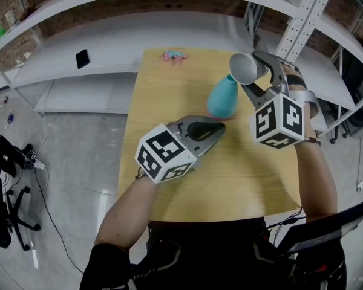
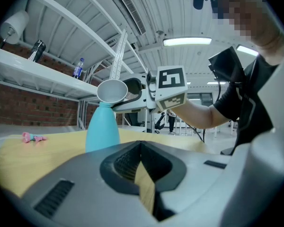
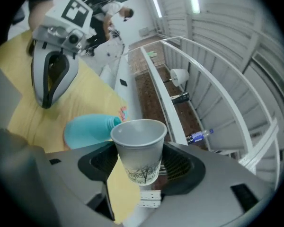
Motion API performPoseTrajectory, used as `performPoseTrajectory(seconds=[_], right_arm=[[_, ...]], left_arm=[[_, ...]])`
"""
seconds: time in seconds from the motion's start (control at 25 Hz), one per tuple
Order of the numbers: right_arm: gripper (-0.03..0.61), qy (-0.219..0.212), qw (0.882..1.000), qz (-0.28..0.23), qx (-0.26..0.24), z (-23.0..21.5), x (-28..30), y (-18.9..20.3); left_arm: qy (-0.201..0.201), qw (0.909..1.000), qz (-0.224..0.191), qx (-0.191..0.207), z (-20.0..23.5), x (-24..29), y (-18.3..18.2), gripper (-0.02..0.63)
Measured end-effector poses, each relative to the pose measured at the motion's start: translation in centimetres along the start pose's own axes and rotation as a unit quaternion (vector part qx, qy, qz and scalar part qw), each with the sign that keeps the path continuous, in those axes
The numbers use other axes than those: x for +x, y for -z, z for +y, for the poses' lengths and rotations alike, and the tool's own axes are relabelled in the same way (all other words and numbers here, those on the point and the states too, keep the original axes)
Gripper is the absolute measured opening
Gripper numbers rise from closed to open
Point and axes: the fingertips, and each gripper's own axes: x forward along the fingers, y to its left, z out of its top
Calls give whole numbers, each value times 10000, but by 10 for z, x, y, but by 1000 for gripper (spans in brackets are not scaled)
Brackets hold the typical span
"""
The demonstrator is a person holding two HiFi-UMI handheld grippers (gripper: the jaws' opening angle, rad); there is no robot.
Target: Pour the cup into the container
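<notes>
Left tool clenched and empty, I see it just before the teal container on the surface, with the right tool above that container. Left gripper view: jaws together, nothing between. Right gripper view: cup gripped, tilted at the container's mouth.

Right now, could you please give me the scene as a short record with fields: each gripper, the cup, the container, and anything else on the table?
left gripper: shut, holds nothing, over the table, apart from the container
right gripper: shut on the cup
cup: paper, tilted, rim close above the container's mouth; no contents visible inside
container: teal bottle, upright on the table
other: small pink thing at the table's far end
</notes>
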Motion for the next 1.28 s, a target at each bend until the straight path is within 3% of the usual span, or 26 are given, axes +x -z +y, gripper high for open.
performPoseTrajectory(seconds=[0.16,0.28,0.4,0.52,0.68,0.76,1.04,1.28], right_arm=[[295,-239,9890,-253,1438,5,1,16],[295,-522,9634,-428,2595,13,0,32],[295,-763,9260,-621,3644,19,-1,49],[295,-959,8814,-766,4561,26,-1,65],[295,-1186,8242,-822,5477,39,-2,85],[296,-1245,8037,-818,5761,46,-3,93],[296,-1325,7721,-733,6172,66,0,111],[296,-1253,7646,-635,6290,76,4,122]], left_arm=[[-3,10000,-18,-8,-1,-1,0,2],[-7,10000,-7,-11,-1,-2,0,2],[-10,10000,18,-12,0,-1,0,2],[-11,10000,29,-11,0,-2,1,2],[-52,10000,33,-25,2,-2,0,2],[-75,10000,37,-26,3,-3,0,2],[-127,9999,62,-42,4,0,0,2],[-175,9998,57,-49,6,1,0,2]])
